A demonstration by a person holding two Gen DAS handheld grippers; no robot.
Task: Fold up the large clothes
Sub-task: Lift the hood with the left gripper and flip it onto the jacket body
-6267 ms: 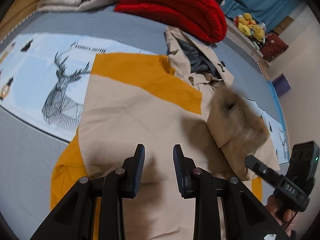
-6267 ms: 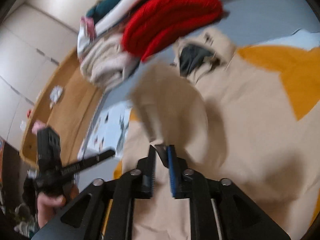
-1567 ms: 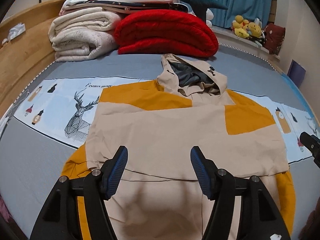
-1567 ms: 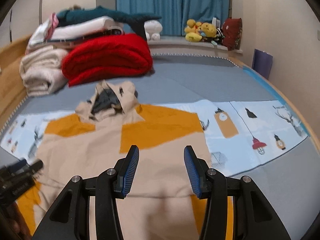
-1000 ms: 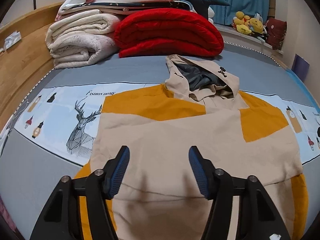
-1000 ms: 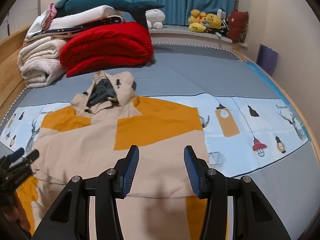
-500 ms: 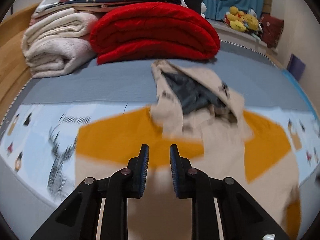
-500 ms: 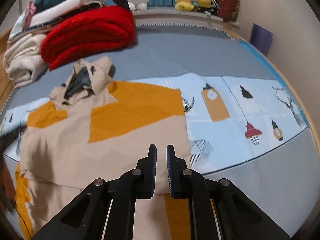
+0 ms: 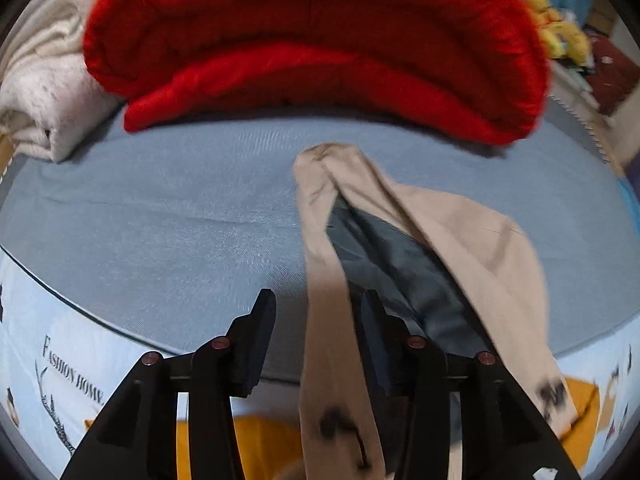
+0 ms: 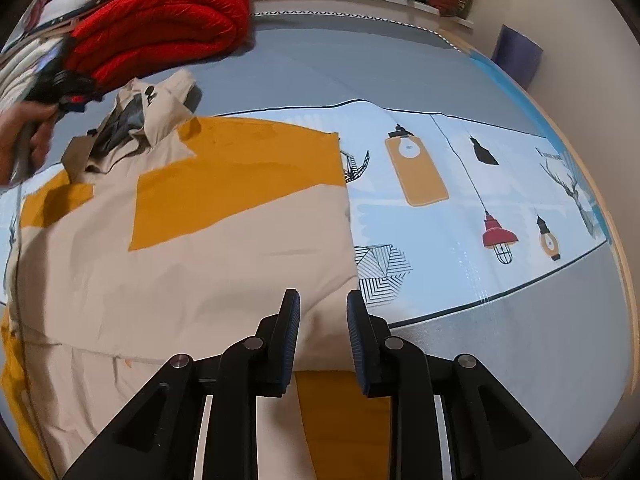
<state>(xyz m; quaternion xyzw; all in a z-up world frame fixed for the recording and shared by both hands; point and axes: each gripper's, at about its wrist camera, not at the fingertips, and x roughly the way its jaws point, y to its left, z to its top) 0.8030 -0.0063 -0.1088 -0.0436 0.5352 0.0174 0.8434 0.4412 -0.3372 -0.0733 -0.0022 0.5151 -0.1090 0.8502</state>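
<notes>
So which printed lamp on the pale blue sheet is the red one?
The small red cage lamp hanging from the long black cord; the two lantern prints beside it, big and small, are orange.

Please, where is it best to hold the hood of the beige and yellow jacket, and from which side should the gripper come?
Probably the hood's beige rim band, which already lies between the left gripper's open fingers. Come from above, pointing steeply down with one finger each side: the band is a narrow doubled edge, while the grey lining beside it looks loose and slack.
</notes>
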